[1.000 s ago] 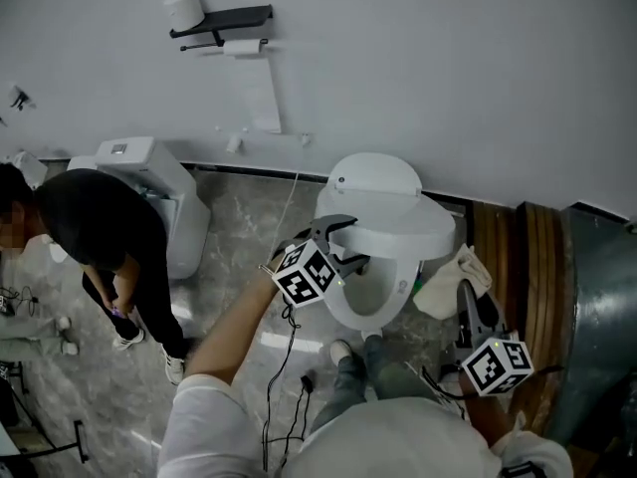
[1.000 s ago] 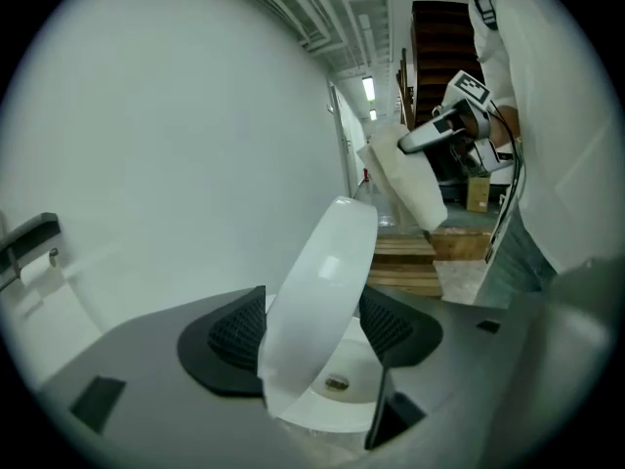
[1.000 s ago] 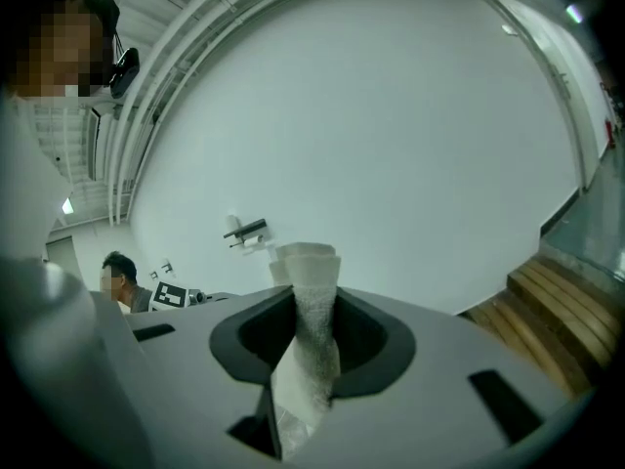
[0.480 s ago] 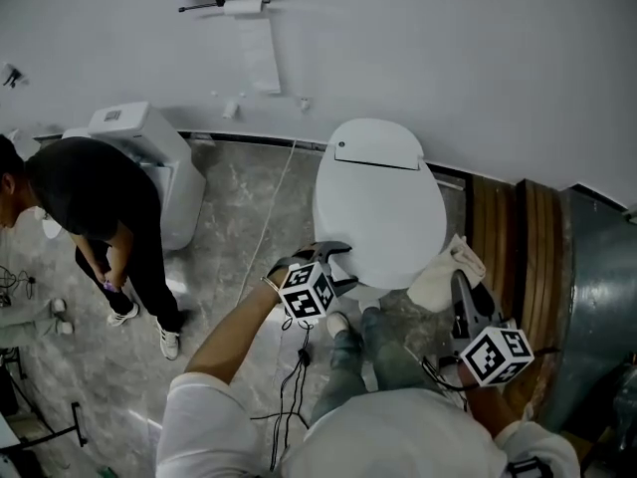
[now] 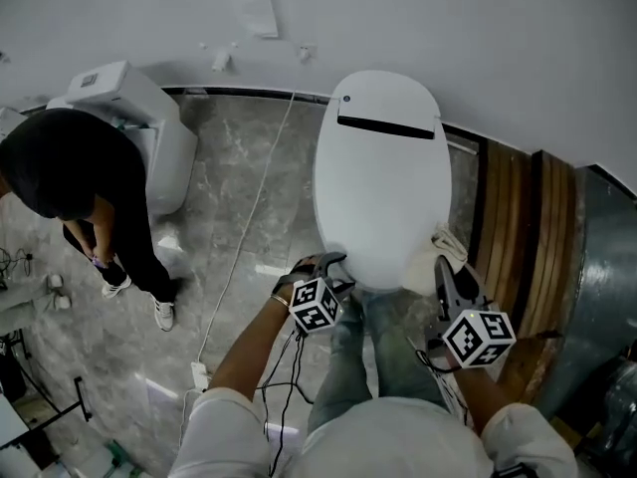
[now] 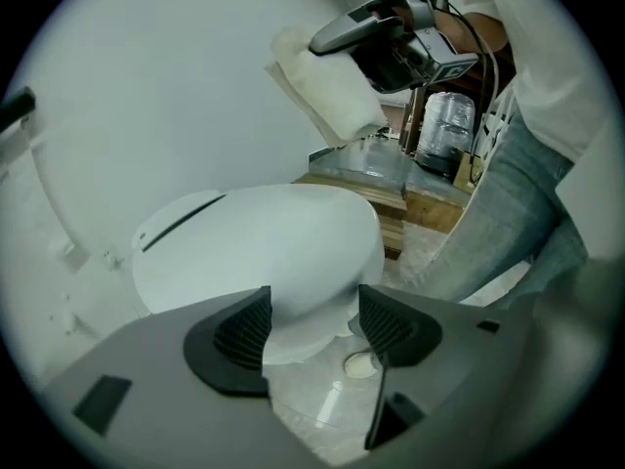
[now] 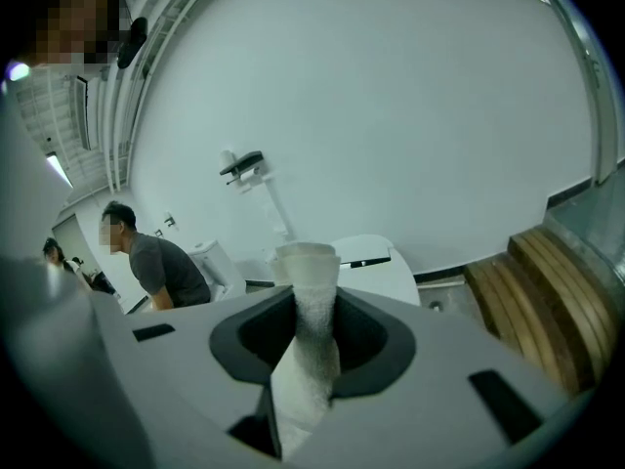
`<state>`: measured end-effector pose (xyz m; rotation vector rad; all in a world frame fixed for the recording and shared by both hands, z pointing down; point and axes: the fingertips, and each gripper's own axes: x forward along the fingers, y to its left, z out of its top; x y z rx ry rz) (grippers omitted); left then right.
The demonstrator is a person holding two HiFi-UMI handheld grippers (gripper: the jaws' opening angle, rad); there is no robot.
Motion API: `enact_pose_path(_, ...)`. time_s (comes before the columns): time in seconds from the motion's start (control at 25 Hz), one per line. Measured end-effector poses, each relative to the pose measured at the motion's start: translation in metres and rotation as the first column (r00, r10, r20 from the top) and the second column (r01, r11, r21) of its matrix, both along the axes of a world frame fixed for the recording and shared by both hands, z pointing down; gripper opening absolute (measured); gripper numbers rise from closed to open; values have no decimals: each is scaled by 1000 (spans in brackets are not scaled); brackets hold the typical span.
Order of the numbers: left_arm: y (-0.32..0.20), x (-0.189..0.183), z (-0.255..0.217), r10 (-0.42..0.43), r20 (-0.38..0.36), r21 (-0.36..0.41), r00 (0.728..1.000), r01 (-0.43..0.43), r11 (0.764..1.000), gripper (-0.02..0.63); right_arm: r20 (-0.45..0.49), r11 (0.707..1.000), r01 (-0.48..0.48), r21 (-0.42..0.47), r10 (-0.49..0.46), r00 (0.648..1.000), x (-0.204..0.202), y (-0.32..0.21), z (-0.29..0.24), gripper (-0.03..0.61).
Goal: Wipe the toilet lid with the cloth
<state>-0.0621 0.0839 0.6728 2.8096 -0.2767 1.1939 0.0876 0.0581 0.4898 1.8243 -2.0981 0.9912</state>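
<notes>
The white toilet lid (image 5: 383,192) lies shut over the bowl, below the wall in the head view. My left gripper (image 5: 333,267) is at the lid's near left edge and stands open; in the left gripper view the rounded front of the lid (image 6: 264,242) shows between and beyond its black pads (image 6: 242,332). I cannot tell whether they touch it. My right gripper (image 5: 443,272) hangs at the lid's near right corner, shut on a pale folded cloth (image 5: 426,267). The cloth (image 7: 308,360) runs up between the right jaws, with the lid (image 7: 376,267) beyond.
A person in black (image 5: 70,177) bends over a second white toilet (image 5: 139,127) at the left. A white cable (image 5: 249,217) crosses the marble floor. Wooden boards (image 5: 518,227) and a metal surface (image 5: 602,297) lie to the right. My jeans legs (image 5: 368,337) stand before the bowl.
The lid has come down from raised to flat over the bowl. My left gripper followed it down to the near edge. The right gripper with the cloth stayed beside the bowl.
</notes>
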Motion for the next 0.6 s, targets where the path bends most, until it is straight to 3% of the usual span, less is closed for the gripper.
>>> enact_pose_path(0.28,12,0,79,-79,44,-92,996,83,992,307,2,999,8,-53,-8,1000,-6,-14,79,98)
enact_pose_path(0.6,7,2,134,-173,61,-130,983,179,975,307,25,993,-1,-117,4,1000,0,-13,145,98)
